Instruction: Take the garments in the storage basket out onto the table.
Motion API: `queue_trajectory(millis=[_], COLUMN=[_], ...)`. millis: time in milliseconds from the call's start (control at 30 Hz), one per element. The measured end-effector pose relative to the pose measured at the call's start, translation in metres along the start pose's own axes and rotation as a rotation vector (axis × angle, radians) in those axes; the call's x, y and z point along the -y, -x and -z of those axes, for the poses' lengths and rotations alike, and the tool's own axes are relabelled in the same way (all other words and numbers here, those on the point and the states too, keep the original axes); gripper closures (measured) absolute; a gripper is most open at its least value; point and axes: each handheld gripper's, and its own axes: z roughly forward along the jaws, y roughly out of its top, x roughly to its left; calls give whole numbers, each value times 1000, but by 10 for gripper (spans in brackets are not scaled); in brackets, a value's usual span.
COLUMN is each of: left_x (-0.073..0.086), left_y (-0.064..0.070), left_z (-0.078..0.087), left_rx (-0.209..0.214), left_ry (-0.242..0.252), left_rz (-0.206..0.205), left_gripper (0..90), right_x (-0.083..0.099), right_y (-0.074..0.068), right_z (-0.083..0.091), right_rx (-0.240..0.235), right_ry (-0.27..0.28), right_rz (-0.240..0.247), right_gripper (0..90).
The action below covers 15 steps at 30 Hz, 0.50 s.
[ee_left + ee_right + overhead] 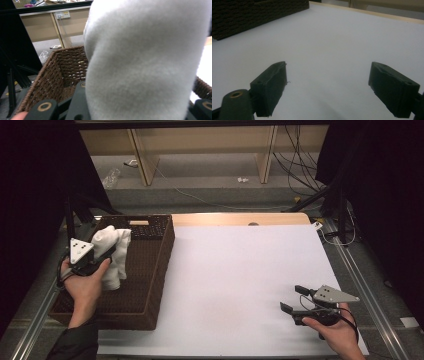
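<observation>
A white fluffy towel (113, 255) hangs above the brown wicker basket (155, 270) at the table's left. My left gripper (102, 256) is shut on the towel, holding it over the basket's inside. In the left gripper view the towel (147, 62) bulges between the jaws, with the basket's woven wall (62, 72) behind it. My right gripper (292, 300) stands open low over the white table cover near the front right. In the right gripper view its fingers (270, 85) are wide apart with nothing between them.
A white sheet (240, 275) covers the table, with a wooden strip (240, 219) along the far edge. The basket's side (257, 12) shows at the top left of the right gripper view. Cables and stands lie beyond the table.
</observation>
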Motion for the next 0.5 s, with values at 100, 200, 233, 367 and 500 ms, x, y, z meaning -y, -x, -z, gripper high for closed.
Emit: queue_trajectory(millis=[100,200,233,367,500], left_x=[-2,-4,-4,-7,-9], left_y=[2,4,5,6,8], left_z=[-1,-1,-1,-1,-1], left_rx=[7,10,11,10,15], left_ry=[11,20,21,31,35], left_rz=[5,2,2,7,17], left_gripper=[691,691,691,691,691], right_x=[0,0,0,0,0], right_y=[0,0,0,0,0], right_z=[0,0,0,0,0], right_rx=[0,-1,-3,-3,-3], right_ry=[0,2,1,2,4], right_rz=[2,3,2,1,4], right_gripper=[160,160,161,161,161])
